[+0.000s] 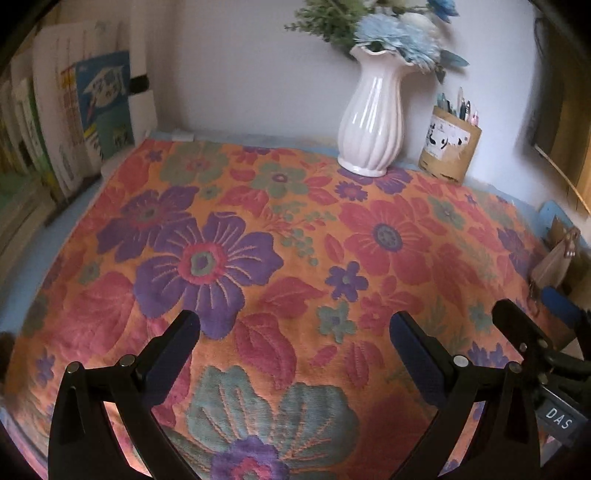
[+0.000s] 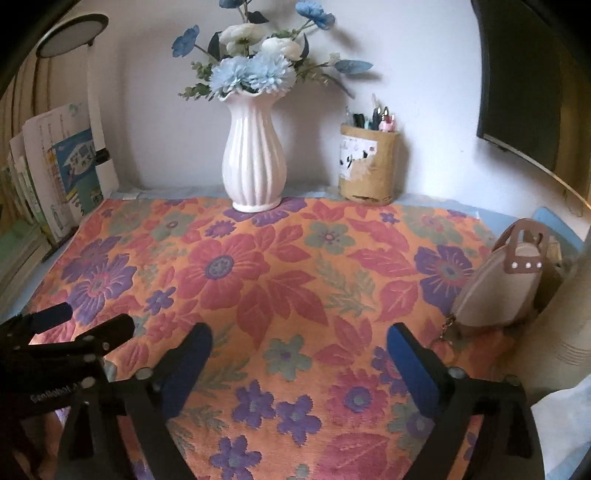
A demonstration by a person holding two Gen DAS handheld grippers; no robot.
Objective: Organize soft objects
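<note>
Floral cloth (image 1: 295,240) spread flat, orange with purple and red blooms, both grippers (image 1: 295,332) (image 2: 299,343) released, empty.

Home desk corner.
Floral cloth (image 2: 280,295), flower vase (image 2: 255,158), pen holder (image 2: 369,166), upright books (image 1: 74,122), small handbag (image 2: 506,280) against a wall.

One floral cloth (image 1: 258,236) spread flat over the bench. One white ribbed vase (image 2: 254,162) at the back edge, holding one bunch of artificial flowers (image 2: 255,55): blue and white heads, exact count unclear. One brown pen holder (image 2: 369,170) with several pens, too small to count. One beige handbag (image 2: 502,288) at the right edge. One row of books (image 1: 55,122) standing at left, number uncertain. One round lamp head (image 2: 70,35). Two claws: left claw (image 1: 295,325), right claw (image 2: 299,336).
</note>
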